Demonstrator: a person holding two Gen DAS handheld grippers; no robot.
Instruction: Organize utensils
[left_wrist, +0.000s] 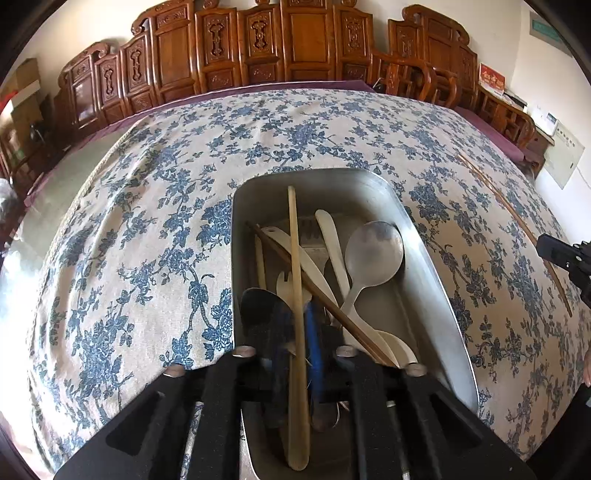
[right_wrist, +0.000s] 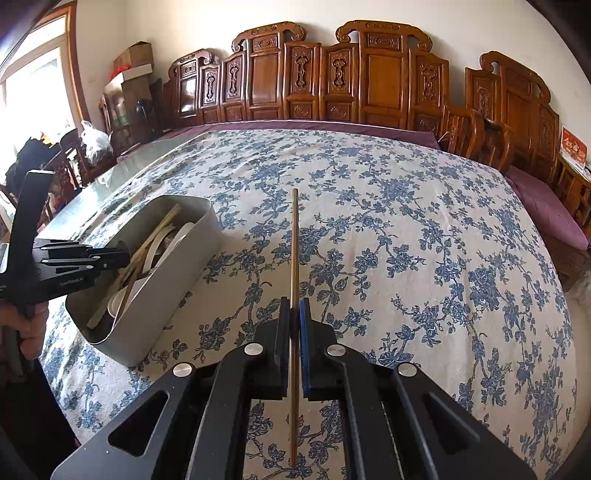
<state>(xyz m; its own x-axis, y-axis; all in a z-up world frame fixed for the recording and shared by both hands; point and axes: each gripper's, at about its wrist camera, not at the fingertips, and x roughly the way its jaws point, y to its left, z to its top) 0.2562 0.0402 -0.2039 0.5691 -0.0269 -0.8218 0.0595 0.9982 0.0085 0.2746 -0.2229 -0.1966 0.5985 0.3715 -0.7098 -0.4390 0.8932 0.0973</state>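
A metal tray (left_wrist: 424, 236) on the floral tablecloth holds several utensils: a steel spoon (left_wrist: 373, 251), white plastic cutlery (left_wrist: 332, 240), a dark chopstick (left_wrist: 314, 288) and a dark spoon (left_wrist: 258, 306). My left gripper (left_wrist: 295, 306) hangs over the tray's near end, its jaws slightly apart around a pale wooden chopstick (left_wrist: 293, 240) that lies lengthwise in the tray. My right gripper (right_wrist: 295, 314) is shut on a thin brown chopstick (right_wrist: 294, 240) pointing straight ahead above the cloth. In the right wrist view the left gripper (right_wrist: 110, 256) reaches into the tray (right_wrist: 166, 295).
The table (right_wrist: 406, 221) is covered by a blue floral cloth. Carved wooden chair backs (right_wrist: 384, 74) line its far side, and a purple cushion (right_wrist: 546, 206) lies at right. A person's hand (right_wrist: 29, 332) holds the left gripper's handle.
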